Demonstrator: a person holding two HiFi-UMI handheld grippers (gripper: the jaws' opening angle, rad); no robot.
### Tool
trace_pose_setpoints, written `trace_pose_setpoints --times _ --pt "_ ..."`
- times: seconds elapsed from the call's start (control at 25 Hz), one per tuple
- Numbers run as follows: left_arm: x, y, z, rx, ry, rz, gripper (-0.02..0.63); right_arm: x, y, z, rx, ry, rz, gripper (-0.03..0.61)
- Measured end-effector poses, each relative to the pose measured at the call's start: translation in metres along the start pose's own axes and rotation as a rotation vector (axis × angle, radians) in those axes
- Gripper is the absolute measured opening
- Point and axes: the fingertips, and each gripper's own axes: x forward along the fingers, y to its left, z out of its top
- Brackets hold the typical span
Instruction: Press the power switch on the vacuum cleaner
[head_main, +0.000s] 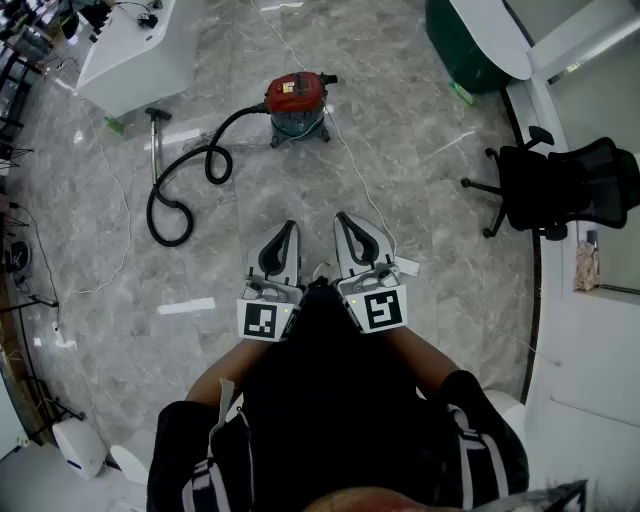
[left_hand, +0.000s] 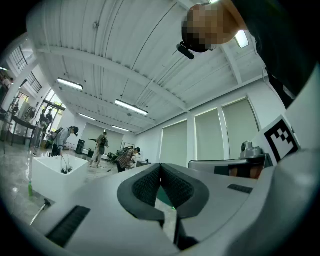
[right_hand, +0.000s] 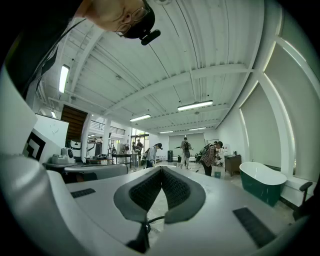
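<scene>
Well ahead of the left gripper (head_main: 290, 226) and right gripper (head_main: 341, 217), both pinched together and empty, sits the red vacuum cleaner (head_main: 297, 105); switch too small to spot.

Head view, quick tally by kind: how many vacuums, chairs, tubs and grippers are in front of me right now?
Vacuum: 1
Chair: 1
Tub: 1
Grippers: 2, the left gripper and the right gripper
Total: 5
</scene>
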Motion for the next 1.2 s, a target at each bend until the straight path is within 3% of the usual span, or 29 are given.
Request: trace_pose_setpoints --times 0.24,0.52,0.76,0.96,1.2 --pt "0.011 -0.008 0.012 -0.029 -0.065 0.005 0.018 -0.003 -0.004 -0.001 -0.006 0.001 0.017 0.018" --pt "0.016 -0.004 0.01 -0.054 -0.05 0.014 0.018 0.0 -0.014 -0.011 0.063 0.066 0.003 0.018" --pt "0.018 -0.006 0.004 -0.044 -0.028 0.032 0.018 -0.001 -0.017 -0.009 0.034 0.023 0.033 0.018" --pt "0.018 -0.012 -0.004 -0.031 -0.022 0.023 0.018 -0.005 -0.022 -0.023 0.062 0.102 0.024 0.018" --pt "0.022 -0.011 -0.005 -0.038 0.003 0.041 0.018 -0.004 -0.031 -0.021 0.087 0.048 0.011 0.019"
